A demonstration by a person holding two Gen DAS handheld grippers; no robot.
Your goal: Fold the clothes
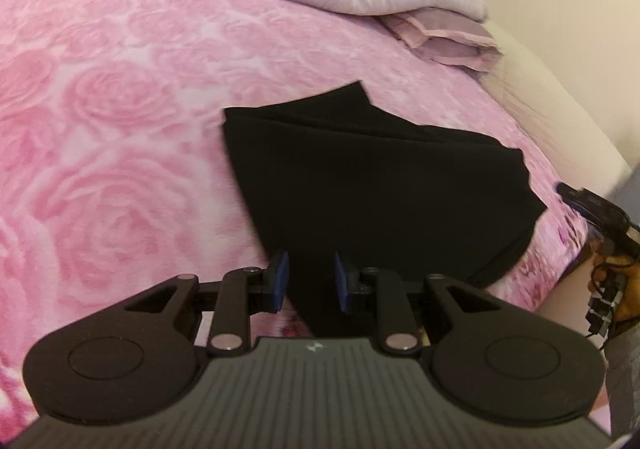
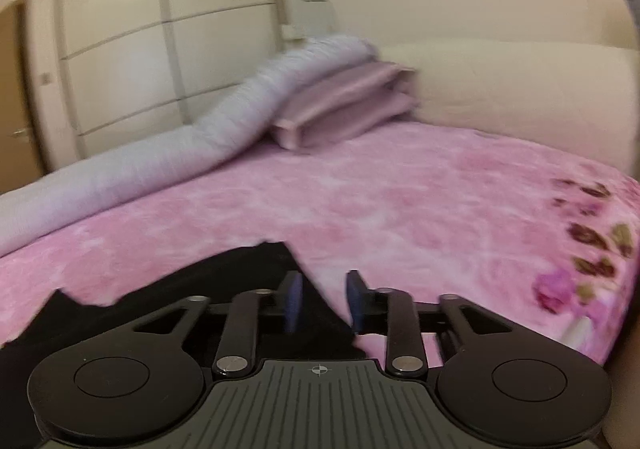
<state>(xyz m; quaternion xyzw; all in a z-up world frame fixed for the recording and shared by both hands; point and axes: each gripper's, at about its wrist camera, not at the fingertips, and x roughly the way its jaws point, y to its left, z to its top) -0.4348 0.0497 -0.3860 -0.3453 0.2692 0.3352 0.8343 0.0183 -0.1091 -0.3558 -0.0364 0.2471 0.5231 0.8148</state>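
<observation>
The black garment [image 1: 372, 177] lies partly folded on my pink rose blanket [image 1: 120, 137], edges uneven, both the left gripper [image 1: 310, 281] and right gripper [image 2: 324, 301] spread, pinching nothing, so I judge tidying folds remain.

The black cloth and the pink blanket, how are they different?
The black cloth is plain and dark; the pink blanket has a rose pattern. The cloth is small and folded over; the blanket is spread across the whole bed beneath it. Both are soft fabric.

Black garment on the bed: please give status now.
Left gripper open, fingers over the black garment. Right gripper open at its edge. Garment partly folded on the pink blanket. Nothing in the way.
</observation>
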